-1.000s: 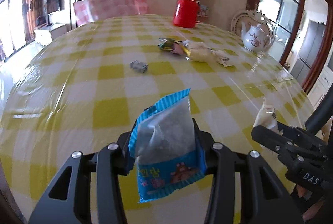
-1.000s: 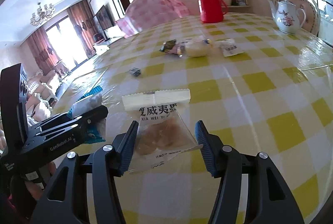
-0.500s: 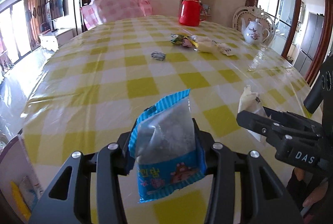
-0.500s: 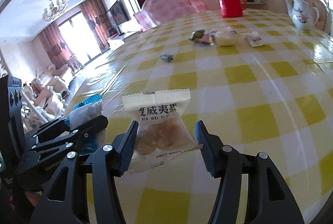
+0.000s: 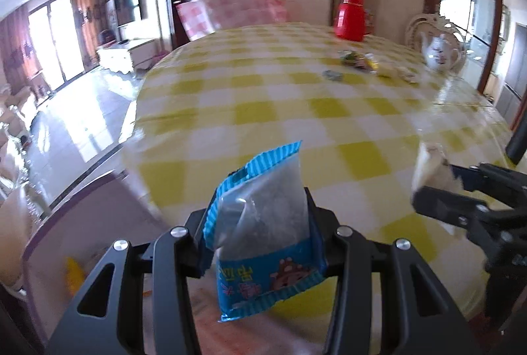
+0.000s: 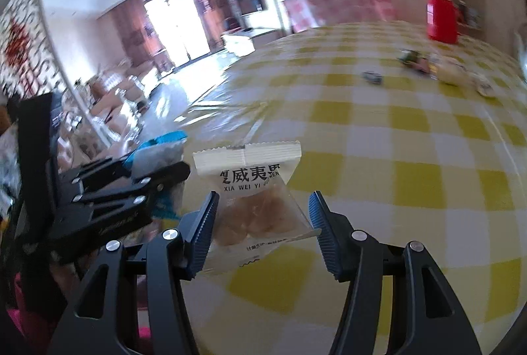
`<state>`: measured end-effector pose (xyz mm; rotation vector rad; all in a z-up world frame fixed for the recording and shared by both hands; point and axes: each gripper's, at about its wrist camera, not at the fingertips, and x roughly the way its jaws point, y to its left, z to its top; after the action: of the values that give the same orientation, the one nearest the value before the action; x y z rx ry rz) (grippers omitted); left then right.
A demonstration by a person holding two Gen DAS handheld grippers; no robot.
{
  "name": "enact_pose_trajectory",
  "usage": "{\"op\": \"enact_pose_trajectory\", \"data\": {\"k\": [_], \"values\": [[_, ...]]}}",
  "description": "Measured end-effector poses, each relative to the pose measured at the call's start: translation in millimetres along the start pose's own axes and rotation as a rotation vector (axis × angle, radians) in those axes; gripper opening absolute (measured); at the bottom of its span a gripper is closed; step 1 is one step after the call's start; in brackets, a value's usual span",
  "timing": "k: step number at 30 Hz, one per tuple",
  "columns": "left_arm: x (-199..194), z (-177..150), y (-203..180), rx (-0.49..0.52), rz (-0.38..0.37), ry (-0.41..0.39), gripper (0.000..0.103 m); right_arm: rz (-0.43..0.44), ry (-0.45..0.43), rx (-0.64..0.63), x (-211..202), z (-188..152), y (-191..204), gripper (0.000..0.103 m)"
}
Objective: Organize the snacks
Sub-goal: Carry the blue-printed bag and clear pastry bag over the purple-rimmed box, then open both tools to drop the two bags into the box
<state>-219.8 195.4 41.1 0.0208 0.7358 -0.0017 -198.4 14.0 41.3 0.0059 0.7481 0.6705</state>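
My left gripper (image 5: 260, 223) is shut on a blue snack packet (image 5: 263, 243) with a clear window, held upright over the near edge of the yellow-checked table (image 5: 296, 111). A clear packet (image 6: 250, 187) with a white top strip and brown pieces inside stands between the pads of my right gripper (image 6: 263, 216), which is shut on it. The two grippers sit side by side: the right gripper (image 5: 461, 206) shows at the right of the left wrist view, and the left gripper (image 6: 158, 170) at the left of the right wrist view. Several more snacks (image 5: 362, 60) lie far across the table.
A small wrapped snack (image 5: 332, 75) lies apart from the pile. A red thermos (image 5: 349, 15) and a white teapot (image 5: 439, 53) stand at the far side. Below the table's near-left edge is a purple-rimmed container (image 5: 66, 213) with something yellow (image 5: 74, 276) inside. A pink-checked chair cover (image 5: 230, 5) rises behind the table.
Both grippers have drawn back from the snack pile and swung left, each keeping its packet. The table's left edge, the floor and the purple-rimmed container have come into view.
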Motion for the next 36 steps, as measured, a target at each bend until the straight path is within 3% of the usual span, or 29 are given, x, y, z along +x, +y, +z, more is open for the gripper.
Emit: {"op": "enact_pose_trajectory", "data": {"k": [16,19,20,21,22,23,26,36], "values": [[-9.9,-27.7,129.5,-0.034,0.263,0.122,0.046,0.190,0.167,-0.344,50.3,-37.1,154.1,0.056],[-11.4,-29.7,143.7,-0.050,0.320,0.127,0.049,0.241,0.176,-0.393,55.8,-46.8,175.8,0.057],[-11.8,-29.5,146.7,-0.058,0.338,0.126,0.060,0.265,0.173,-0.398,56.2,-47.9,181.6,0.059],[-13.7,-29.3,149.2,-0.066,0.362,0.122,0.070,0.278,0.172,-0.399,54.4,-49.2,184.0,0.062],[-16.5,-29.2,150.6,-0.069,0.399,0.111,0.086,0.299,0.165,-0.397,52.4,-48.8,185.1,0.068],[-17.5,-28.4,148.8,-0.066,0.419,0.105,0.089,0.308,0.153,-0.392,51.4,-46.6,184.3,0.070],[-16.3,-27.9,146.5,-0.065,0.436,0.110,0.094,0.298,0.120,-0.362,43.0,-42.9,180.7,0.070],[-2.4,-19.9,117.9,-0.016,0.411,0.117,0.095,0.205,0.078,-0.167,32.3,-15.2,99.6,0.070]]}}
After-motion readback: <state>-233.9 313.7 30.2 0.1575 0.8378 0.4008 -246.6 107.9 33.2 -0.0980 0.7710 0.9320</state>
